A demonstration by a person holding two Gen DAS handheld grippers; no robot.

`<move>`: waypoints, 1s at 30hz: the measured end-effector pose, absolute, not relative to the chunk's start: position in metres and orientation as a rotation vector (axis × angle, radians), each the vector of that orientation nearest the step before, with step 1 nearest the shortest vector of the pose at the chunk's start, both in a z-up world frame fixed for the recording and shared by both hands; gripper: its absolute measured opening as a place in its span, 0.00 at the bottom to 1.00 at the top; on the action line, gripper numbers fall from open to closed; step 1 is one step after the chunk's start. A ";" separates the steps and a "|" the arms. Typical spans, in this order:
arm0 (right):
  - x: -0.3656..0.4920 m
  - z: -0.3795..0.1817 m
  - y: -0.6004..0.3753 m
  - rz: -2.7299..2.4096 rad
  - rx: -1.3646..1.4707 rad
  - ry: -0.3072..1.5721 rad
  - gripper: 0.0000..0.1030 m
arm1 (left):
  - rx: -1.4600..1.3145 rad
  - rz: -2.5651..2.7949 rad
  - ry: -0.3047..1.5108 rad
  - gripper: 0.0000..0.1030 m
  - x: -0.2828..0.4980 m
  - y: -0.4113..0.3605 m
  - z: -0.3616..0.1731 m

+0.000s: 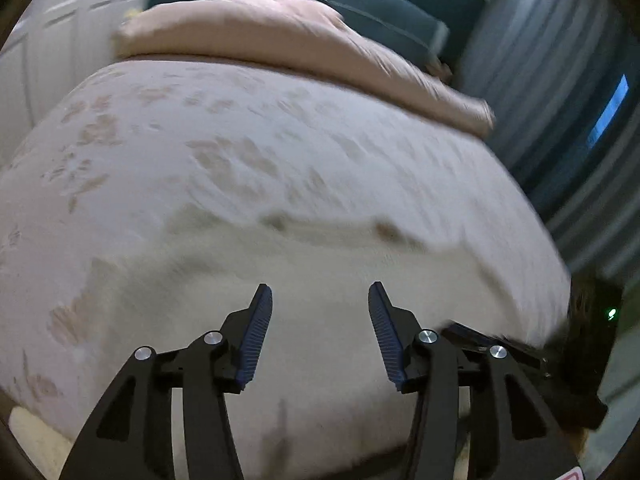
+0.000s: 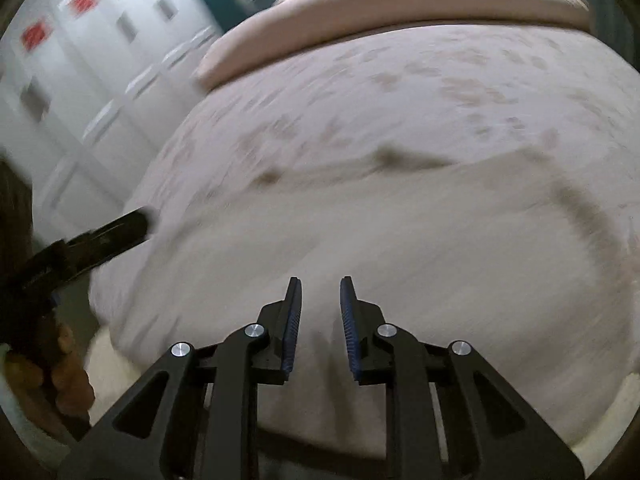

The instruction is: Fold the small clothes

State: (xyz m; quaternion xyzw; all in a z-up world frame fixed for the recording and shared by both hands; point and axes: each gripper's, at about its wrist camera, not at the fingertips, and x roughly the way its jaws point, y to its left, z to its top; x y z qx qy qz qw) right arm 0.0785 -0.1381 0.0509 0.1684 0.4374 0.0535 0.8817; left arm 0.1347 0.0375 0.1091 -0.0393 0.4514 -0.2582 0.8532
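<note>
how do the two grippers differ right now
The left gripper stands wide open; the right gripper shows only a narrow gap. The left one hangs over the garment's near left part, the right one over its middle. Both are empty, point down at the bed and have blue ribbed pads.

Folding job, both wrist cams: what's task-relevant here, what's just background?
Job:
pale garment spread flat on the bed
left tool, open, nothing between its fingers
right tool, open, nothing held

Background:
patterned bedspread
pink duvet
white cabinets
curtain
</note>
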 end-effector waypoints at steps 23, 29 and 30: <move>0.162 0.011 -0.319 -0.235 0.385 0.964 0.36 | -0.359 -0.371 1.137 0.43 0.292 0.118 0.023; 0.135 0.056 -0.306 -0.180 0.374 0.794 0.09 | -0.334 -0.461 0.996 0.09 0.269 0.118 0.065; 0.125 0.068 -0.306 -0.159 0.387 0.759 0.08 | -0.329 -0.476 0.964 0.09 0.259 0.119 0.078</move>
